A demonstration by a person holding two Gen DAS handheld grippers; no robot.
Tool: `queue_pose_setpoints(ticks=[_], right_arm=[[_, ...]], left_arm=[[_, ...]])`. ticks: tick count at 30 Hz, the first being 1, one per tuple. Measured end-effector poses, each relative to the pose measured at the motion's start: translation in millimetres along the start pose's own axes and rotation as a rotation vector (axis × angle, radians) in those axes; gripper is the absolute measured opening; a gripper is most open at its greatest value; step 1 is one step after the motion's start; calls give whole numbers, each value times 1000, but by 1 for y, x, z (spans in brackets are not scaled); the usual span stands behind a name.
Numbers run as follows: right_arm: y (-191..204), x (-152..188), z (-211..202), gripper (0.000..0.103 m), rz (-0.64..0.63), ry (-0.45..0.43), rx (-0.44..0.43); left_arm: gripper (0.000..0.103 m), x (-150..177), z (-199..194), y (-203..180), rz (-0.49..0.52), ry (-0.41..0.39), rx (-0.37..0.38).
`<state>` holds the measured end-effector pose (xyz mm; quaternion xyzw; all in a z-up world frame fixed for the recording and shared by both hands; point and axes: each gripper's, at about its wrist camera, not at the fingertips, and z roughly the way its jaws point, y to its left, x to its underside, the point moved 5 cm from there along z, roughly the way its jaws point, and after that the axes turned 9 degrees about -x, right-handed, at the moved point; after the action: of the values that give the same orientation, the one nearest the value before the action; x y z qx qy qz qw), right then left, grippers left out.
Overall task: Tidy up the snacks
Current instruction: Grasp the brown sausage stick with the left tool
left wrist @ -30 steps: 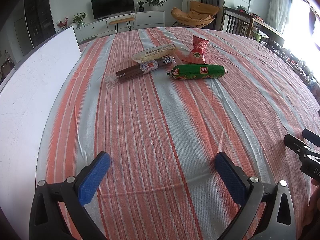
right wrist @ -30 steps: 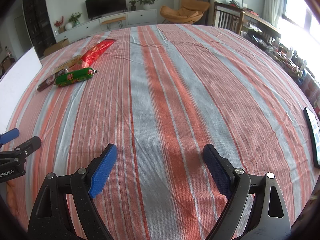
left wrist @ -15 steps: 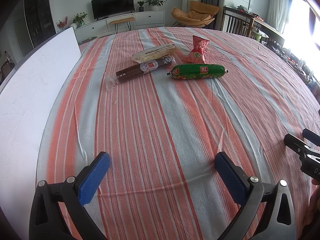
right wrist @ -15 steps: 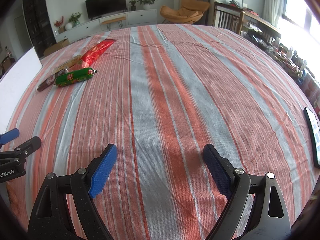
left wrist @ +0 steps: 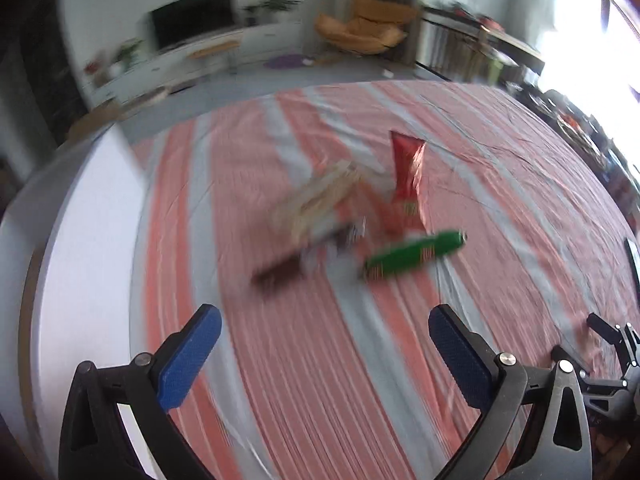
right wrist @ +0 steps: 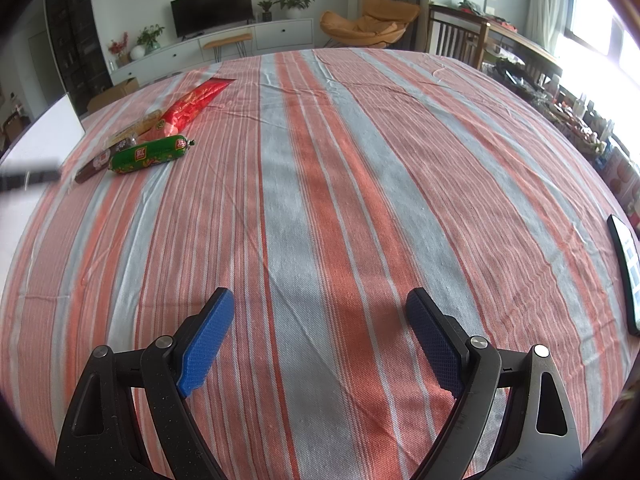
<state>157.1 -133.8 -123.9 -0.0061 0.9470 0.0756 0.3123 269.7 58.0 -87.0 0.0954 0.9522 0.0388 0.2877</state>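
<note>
Green sausage [left wrist: 414, 255] lies beyond left tool [left wrist: 324, 344].

The left wrist view is smeared by motion. The brown stick [left wrist: 280, 274] is a dark streak, its label unreadable. The pale pack [left wrist: 316, 204] dissolves into tan streaks, so whether it touches the stick cannot be told. The print on the green sausage [left wrist: 414, 255] is unreadable, and so is the print on the red bag [left wrist: 406, 172]. The right tool [left wrist: 612, 360] is cut off by that view's right edge.

In the right wrist view, a blurred dark bar [right wrist: 30, 176] at the left edge cannot be identified. The red bag [right wrist: 192, 106] hides part of the pale pack [right wrist: 146, 122]. The right edge cuts off a dark screen [right wrist: 626, 264].
</note>
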Motion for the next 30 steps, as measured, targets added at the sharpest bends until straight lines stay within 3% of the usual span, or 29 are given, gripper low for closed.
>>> queue_pose_setpoints(ticks=[5,7,11,16,18,21,22,30], right_arm=[[0,0,0,90,0,0,0],[0,0,0,90,0,0,0],[0,0,0,90,0,0,0],[0,0,0,90,0,0,0],[0,0,0,90,0,0,0],[0,0,0,90,0,0,0],[0,0,0,90,0,0,0],[0,0,0,90,0,0,0]], left_arm=[[97,-23,53,0,235,84,-145],[96,-23,63,-3,262,92,-126],[96,-23,79,-3,236,104,-84],[95,-22,89,1,71,159,34],[84,-19,83,2,56,121,44],[32,-14,68,-5,96,86,56],[22,-11,65,-6,93,92,59],[19,35,30,-10,-19,117,44]])
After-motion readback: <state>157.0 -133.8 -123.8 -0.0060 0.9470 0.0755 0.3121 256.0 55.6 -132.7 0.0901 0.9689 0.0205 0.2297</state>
